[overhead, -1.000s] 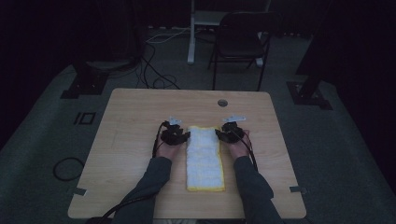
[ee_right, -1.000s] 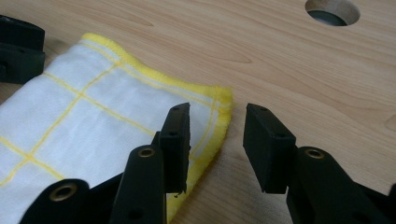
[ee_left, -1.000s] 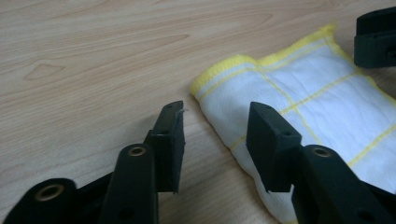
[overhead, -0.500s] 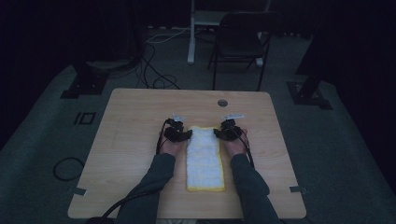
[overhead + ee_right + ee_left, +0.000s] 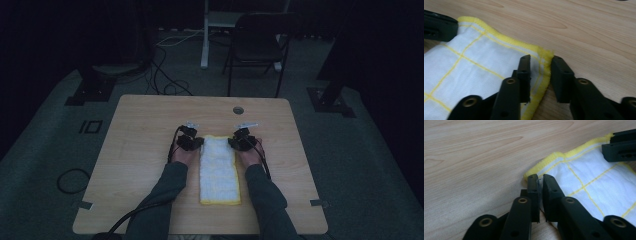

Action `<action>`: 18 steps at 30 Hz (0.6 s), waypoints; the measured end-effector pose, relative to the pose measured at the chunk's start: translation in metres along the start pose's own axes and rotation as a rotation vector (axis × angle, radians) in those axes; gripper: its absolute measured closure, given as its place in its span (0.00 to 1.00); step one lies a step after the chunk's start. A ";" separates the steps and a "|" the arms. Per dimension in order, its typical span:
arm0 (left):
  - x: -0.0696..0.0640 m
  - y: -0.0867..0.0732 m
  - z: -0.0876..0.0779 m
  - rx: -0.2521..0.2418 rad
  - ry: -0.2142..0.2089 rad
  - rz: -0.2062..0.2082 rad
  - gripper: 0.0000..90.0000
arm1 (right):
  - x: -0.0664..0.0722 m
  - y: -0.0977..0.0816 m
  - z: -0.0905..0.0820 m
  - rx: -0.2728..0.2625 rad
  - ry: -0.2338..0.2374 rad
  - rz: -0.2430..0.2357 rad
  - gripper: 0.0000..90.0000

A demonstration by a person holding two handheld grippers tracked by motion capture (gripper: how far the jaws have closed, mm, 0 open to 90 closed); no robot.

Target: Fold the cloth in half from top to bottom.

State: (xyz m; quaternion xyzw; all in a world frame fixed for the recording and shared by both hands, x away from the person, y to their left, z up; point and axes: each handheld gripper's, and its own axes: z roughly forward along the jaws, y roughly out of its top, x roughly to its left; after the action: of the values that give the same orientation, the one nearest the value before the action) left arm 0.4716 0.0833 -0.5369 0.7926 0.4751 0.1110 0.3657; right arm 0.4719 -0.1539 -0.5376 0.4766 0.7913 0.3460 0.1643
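Hidden, cropped and unclear parts

In the high view the person's forearms are cut off by the bottom edge, and the left gripper [image 5: 192,140] and right gripper [image 5: 240,140] are too small and dim for their jaws to be read. In the left gripper view the cloth [image 5: 599,187] runs off the right edge, its corner tucked behind the jaws. In the right gripper view the cloth leaves at the left and bottom edges.

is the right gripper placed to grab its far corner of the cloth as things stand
Probably yes. The right gripper already straddles the yellow-hemmed corner of the cloth, its fingers having just been closing, still with a gap. Nothing lies between them but the hem on the table.
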 end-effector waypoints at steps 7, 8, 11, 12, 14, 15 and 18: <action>0.007 0.005 0.000 0.021 -0.020 -0.039 0.99 | 0.000 0.003 0.001 0.008 0.019 0.010 0.94; 0.008 0.006 0.000 0.018 -0.022 -0.046 0.99 | -0.001 0.003 0.000 0.005 0.023 0.022 0.95; 0.008 0.009 -0.002 0.013 -0.019 -0.030 0.99 | -0.004 0.004 -0.003 -0.017 0.032 0.044 0.95; 0.008 0.009 -0.002 0.009 -0.021 -0.030 0.99 | -0.004 0.005 -0.004 -0.020 0.031 0.042 0.95; 0.008 0.011 -0.004 -0.001 -0.027 -0.036 0.99 | -0.004 0.005 -0.006 -0.028 0.027 0.034 0.95; 0.008 0.012 -0.005 -0.008 -0.029 -0.037 0.99 | -0.004 0.006 -0.007 -0.034 0.027 0.032 0.96; 0.007 0.015 -0.009 -0.023 -0.033 -0.033 0.99 | -0.005 0.007 -0.012 -0.059 0.031 0.037 0.96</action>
State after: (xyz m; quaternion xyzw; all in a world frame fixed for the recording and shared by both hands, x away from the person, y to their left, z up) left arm 0.4810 0.0891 -0.5214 0.7822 0.4806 0.0975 0.3842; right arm 0.4719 -0.1606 -0.5243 0.4805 0.7743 0.3796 0.1596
